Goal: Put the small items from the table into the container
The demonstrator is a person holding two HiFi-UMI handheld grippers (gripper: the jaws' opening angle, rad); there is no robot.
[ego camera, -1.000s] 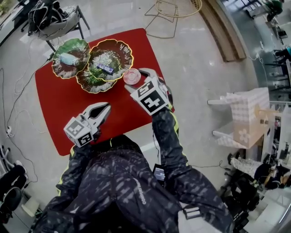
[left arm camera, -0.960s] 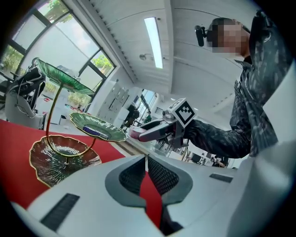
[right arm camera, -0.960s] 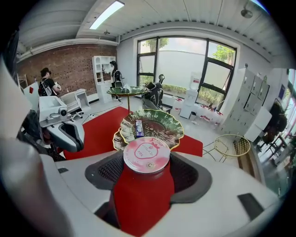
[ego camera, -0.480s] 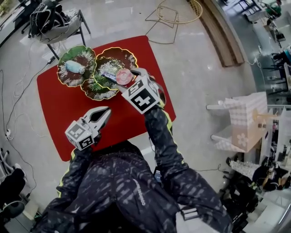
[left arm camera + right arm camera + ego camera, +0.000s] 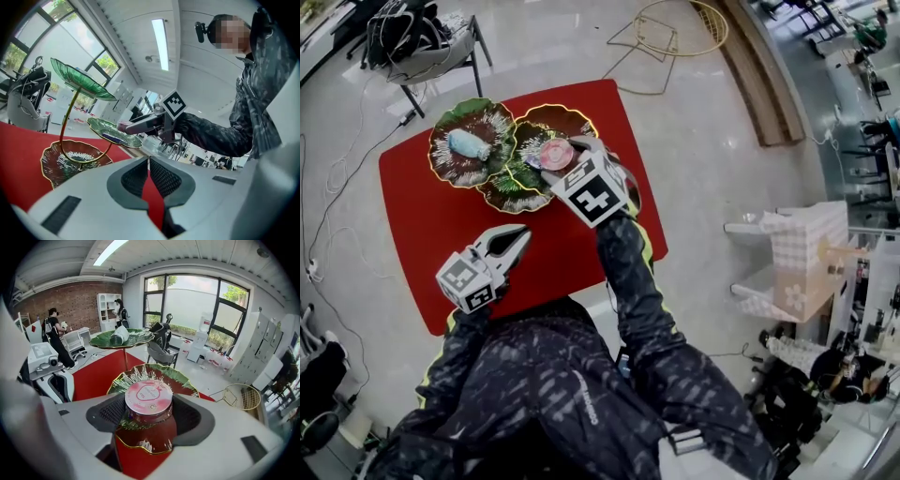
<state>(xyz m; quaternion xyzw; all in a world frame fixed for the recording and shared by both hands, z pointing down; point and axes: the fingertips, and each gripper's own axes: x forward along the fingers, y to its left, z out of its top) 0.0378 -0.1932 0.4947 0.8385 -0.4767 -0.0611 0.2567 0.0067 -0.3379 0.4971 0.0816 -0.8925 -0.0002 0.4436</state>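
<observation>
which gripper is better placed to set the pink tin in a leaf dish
Right. The right gripper holds the tin directly over a dish; the left gripper is shut, empty and farther from it.

Text check: nothing I can read.
Pink jar lid (image 5: 148,397), clamped in my right gripper (image 5: 149,414), has a pale label with small pink print, too fine to read. The right marker cube (image 5: 592,195) and left marker cube (image 5: 467,281) show only black-and-white coded squares. My jacket (image 5: 581,394) has a line of pale lettering on the back, too blurred to make out.
</observation>
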